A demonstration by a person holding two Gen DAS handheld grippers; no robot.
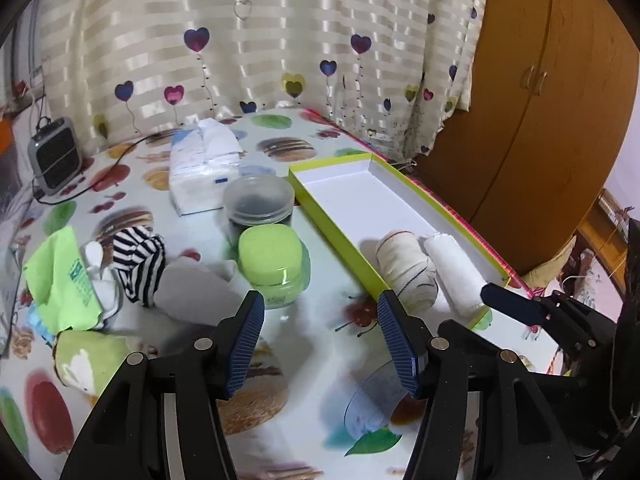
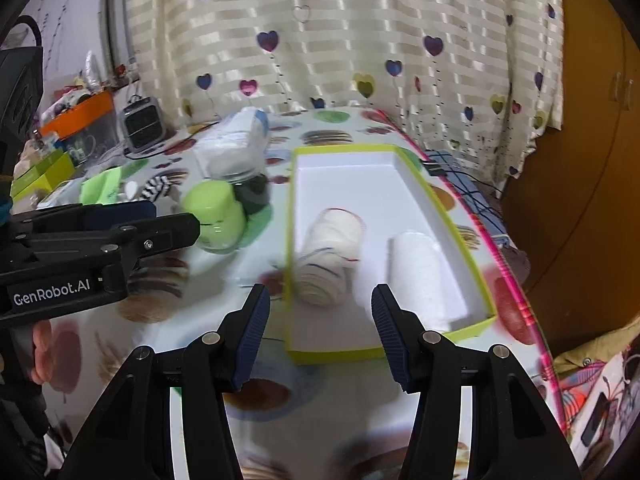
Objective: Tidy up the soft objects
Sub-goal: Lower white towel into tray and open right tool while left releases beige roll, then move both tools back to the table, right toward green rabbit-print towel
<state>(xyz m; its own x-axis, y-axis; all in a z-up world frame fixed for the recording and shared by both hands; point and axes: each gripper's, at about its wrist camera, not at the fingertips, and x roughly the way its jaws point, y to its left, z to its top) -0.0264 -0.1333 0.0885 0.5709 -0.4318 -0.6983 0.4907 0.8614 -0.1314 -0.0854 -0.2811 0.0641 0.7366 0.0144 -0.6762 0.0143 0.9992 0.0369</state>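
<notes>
A shallow white box with a lime-green rim (image 1: 320, 200) (image 2: 292, 216) lies on the table at the right. In its near end lie a rolled cream sock with thin stripes (image 1: 406, 268) (image 2: 330, 256) and a rolled white sock (image 1: 456, 268) (image 2: 420, 272), side by side. Loose soft things lie at the left: a black-and-white striped sock (image 1: 138, 258) (image 2: 156, 186), a white cloth (image 1: 196, 284), a green cloth (image 1: 60, 276), a green sock (image 1: 86, 356). My left gripper (image 1: 320, 340) is open and empty above the table. My right gripper (image 2: 320, 330) is open and empty before the box.
A green-lidded jar (image 1: 272, 268) (image 2: 214, 216) and a dark jar with a clear lid (image 1: 258, 204) stand mid-table, a tissue pack (image 1: 204, 164) behind them. A small grey heater (image 1: 54, 156) (image 2: 142, 122) stands at the back left. Curtain and wooden wardrobe (image 1: 540, 100) stand behind.
</notes>
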